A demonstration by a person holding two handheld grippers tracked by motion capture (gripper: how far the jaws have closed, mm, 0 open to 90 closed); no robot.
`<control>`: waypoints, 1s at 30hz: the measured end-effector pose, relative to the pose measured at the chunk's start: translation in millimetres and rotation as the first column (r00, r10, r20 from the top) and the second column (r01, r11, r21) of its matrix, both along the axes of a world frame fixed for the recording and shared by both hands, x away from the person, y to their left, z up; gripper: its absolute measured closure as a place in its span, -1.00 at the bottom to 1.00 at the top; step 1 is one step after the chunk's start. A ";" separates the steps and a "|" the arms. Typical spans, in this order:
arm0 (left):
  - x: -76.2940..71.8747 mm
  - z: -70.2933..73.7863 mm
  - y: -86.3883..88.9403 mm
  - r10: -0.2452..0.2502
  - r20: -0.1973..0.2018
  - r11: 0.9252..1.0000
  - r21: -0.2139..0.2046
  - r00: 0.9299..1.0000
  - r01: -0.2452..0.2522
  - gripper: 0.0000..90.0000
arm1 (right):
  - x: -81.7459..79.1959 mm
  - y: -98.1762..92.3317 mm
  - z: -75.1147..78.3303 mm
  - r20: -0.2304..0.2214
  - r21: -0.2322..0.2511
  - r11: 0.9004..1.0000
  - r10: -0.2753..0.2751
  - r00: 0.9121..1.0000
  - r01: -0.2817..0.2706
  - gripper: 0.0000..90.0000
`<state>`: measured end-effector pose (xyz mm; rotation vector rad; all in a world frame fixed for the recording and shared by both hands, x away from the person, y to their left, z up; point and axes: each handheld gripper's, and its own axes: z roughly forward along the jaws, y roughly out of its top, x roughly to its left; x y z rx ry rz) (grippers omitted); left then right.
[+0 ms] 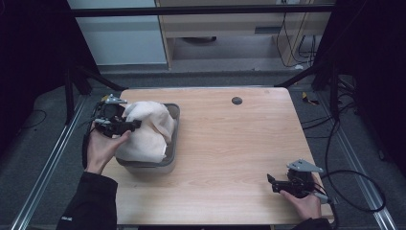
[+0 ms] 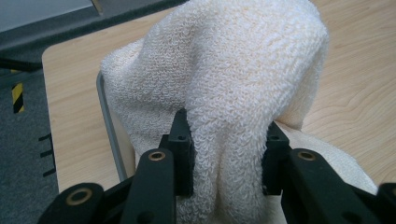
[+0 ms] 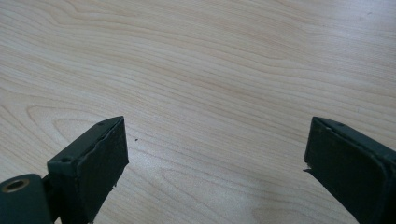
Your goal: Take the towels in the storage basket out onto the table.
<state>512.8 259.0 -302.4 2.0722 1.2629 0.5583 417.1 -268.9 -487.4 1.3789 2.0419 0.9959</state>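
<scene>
A grey rectangular bin sits on the left half of the wooden table, its wall rising around the lower folds of a cream terry towel; a small dark round cap lies on the table toward twelve o'clock from the centre, well apart from both. Nothing stands between the towel and the gripper that has it. The left gripper comes in from nine o'clock of the bin, and in the left gripper view its jaws are clamped on a thick bunched fold of the towel, which humps up above them. The right gripper rests near the table's five o'clock corner, jaws spread wide over bare wood.
</scene>
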 end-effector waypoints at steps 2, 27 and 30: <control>-1.1 4.7 1.1 -0.003 0.007 1.000 -0.007 1.000 0.003 0.45 | -0.2 0.3 0.2 -0.003 0.004 1.000 0.000 1.000 0.000 -0.86; -28.7 44.6 6.0 -0.064 0.091 0.996 -0.056 0.994 0.069 0.45 | 0.1 -0.7 -0.1 0.011 -0.013 1.000 0.001 1.000 -0.001 -0.87; -31.9 47.3 3.2 -0.076 0.097 0.995 -0.057 0.992 0.082 0.45 | -0.2 -0.6 0.4 0.008 -0.006 1.000 -0.001 1.000 0.001 -0.87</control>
